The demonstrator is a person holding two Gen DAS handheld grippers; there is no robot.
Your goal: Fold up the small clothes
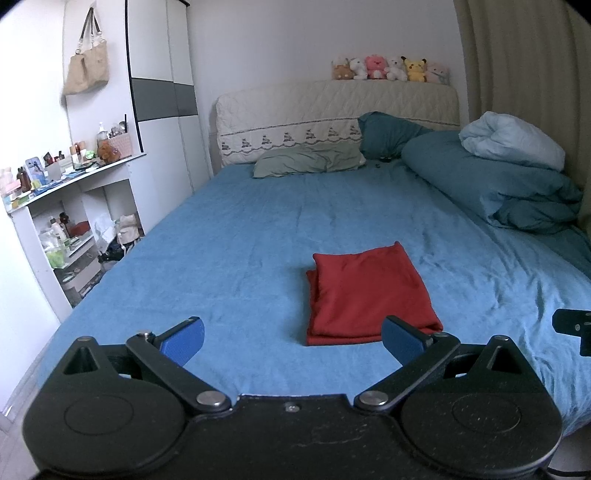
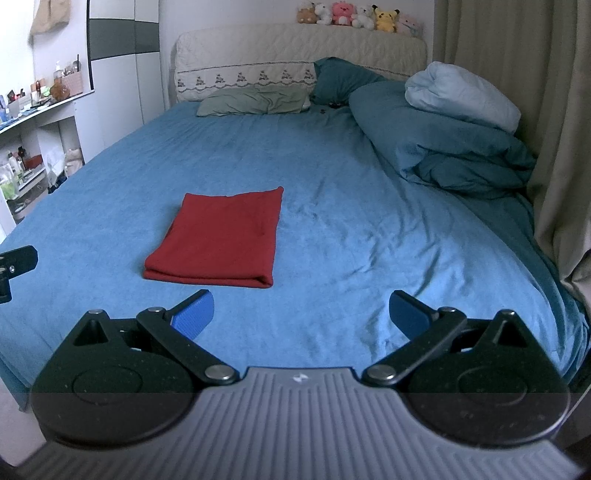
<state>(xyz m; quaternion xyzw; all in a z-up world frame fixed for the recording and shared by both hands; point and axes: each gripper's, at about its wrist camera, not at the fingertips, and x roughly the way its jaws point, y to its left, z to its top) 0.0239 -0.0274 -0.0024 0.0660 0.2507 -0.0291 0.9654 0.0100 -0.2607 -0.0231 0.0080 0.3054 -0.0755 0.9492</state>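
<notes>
Blue ribbed pads face each other across a wide gap on the left gripper [image 1: 291, 338], its black linkage arms spread fully and nothing held between them; the pads hang above the sheet without touching cloth. Just ahead of it and slightly toward its right finger lies the red garment [image 1: 369, 293], folded into a flat, soft rectangle with stacked layers showing along its near edge, resting on the blue bed sheet [image 1: 229, 236], a fuzzy, lightly wrinkled fabric. Seen from the right gripper [image 2: 301, 317], the same red garment [image 2: 221, 240] sits ahead and off to the left of its left finger, its rounded fold running along the near side. This gripper is likewise spread wide and empty, blue pads apart, hovering over bare sheet. Far ahead stand a quilted cream headboard [image 2: 295, 48] with an embroidered border, a row of plush toys [image 2: 354, 14] on top, and a flat grey-green pillow [image 2: 255, 99]. To the far right, a bulky teal duvet [image 2: 443, 144] is bundled with a pale blue blanket [image 2: 461, 96] on it, beside pleated beige curtains [image 2: 517, 55].
</notes>
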